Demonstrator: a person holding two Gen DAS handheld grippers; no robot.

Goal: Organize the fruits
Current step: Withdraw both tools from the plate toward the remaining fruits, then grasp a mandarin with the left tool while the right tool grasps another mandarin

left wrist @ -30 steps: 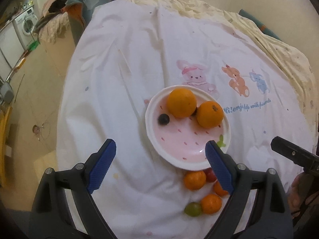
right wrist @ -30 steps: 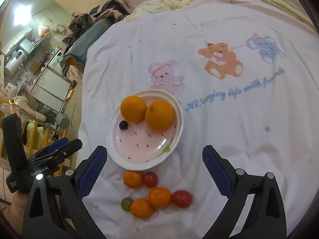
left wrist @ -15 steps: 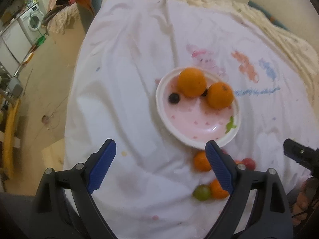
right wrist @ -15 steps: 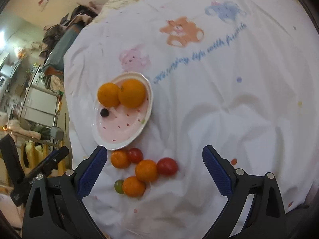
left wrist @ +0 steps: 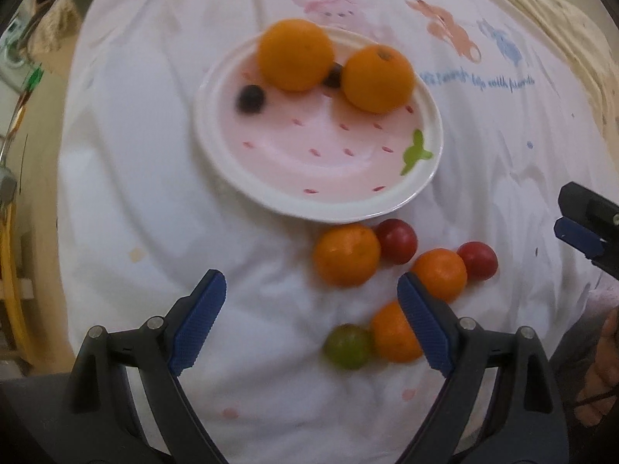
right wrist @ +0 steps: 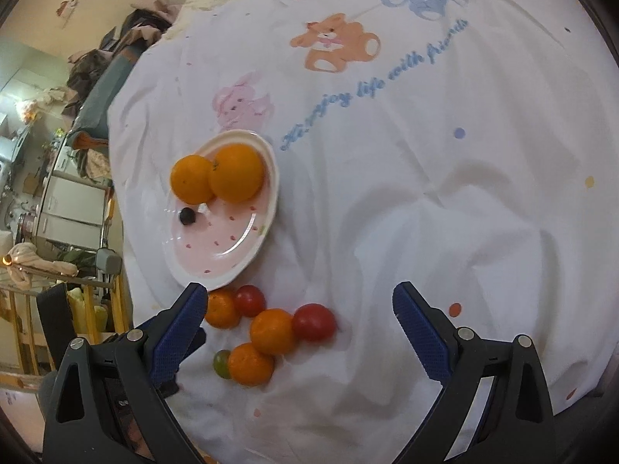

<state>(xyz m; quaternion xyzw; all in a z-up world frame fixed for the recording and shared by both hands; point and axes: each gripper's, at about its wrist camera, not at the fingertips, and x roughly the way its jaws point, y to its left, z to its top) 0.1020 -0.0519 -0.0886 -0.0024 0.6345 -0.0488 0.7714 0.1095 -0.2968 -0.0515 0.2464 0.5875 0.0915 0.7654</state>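
Observation:
A pink plate (left wrist: 329, 201) (right wrist: 185, 266) on the white cloth holds two big oranges (left wrist: 296, 54) (right wrist: 236, 172) and a dark berry (left wrist: 250, 98) (right wrist: 187, 216). In front of it lie three small oranges (left wrist: 345, 254) (right wrist: 272, 330), two red tomatoes (left wrist: 398, 240) (right wrist: 314, 321) and a green fruit (left wrist: 347, 346) (right wrist: 221, 363). My left gripper (left wrist: 311, 324) is open and empty, just left of the loose fruits. My right gripper (right wrist: 300, 332) is open and empty, above the loose fruits.
The white cloth (right wrist: 425, 154) bears cartoon animals and blue lettering. Its edge drops off at the left, with floor and furniture (right wrist: 58, 193) beyond. The right gripper's tip (left wrist: 584, 228) shows at the right of the left wrist view.
Both grippers have moved down and closer to the plate and the loose fruits, which now look larger. Both stay open. No fruit has moved.

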